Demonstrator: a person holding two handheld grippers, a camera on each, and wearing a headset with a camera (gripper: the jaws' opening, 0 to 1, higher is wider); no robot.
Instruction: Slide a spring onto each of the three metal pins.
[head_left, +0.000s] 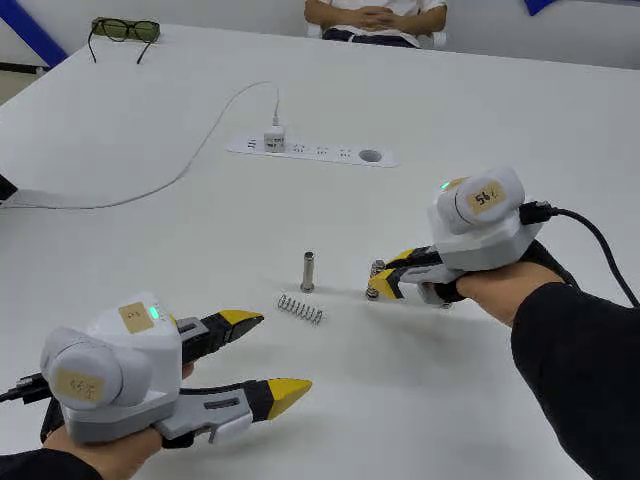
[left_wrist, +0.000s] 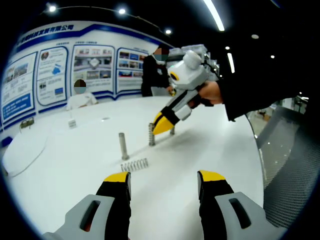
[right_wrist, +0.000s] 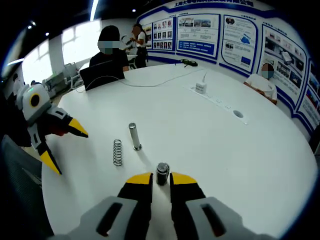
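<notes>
One bare metal pin (head_left: 308, 271) (right_wrist: 133, 136) stands upright mid-table, and a loose spring (head_left: 300, 309) (left_wrist: 134, 164) (right_wrist: 117, 152) lies flat just in front of it. To its right stands a second pin wearing a spring (head_left: 376, 271) (left_wrist: 151, 134) (right_wrist: 162, 174). My right gripper (head_left: 379, 286) (right_wrist: 161, 179) has its jaws closed narrowly around the top of that spring. A third pin (left_wrist: 172, 131) stands partly hidden behind the right gripper (left_wrist: 162, 123). My left gripper (head_left: 268, 355) (left_wrist: 164, 181) hovers open and empty near the table's front, pointing toward the loose spring.
A white power strip (head_left: 310, 151) with a plugged charger (head_left: 274, 138) and a trailing cable lies further back. Dark glasses (head_left: 125, 30) rest at the far left. A person (head_left: 375, 18) sits at the table's far side.
</notes>
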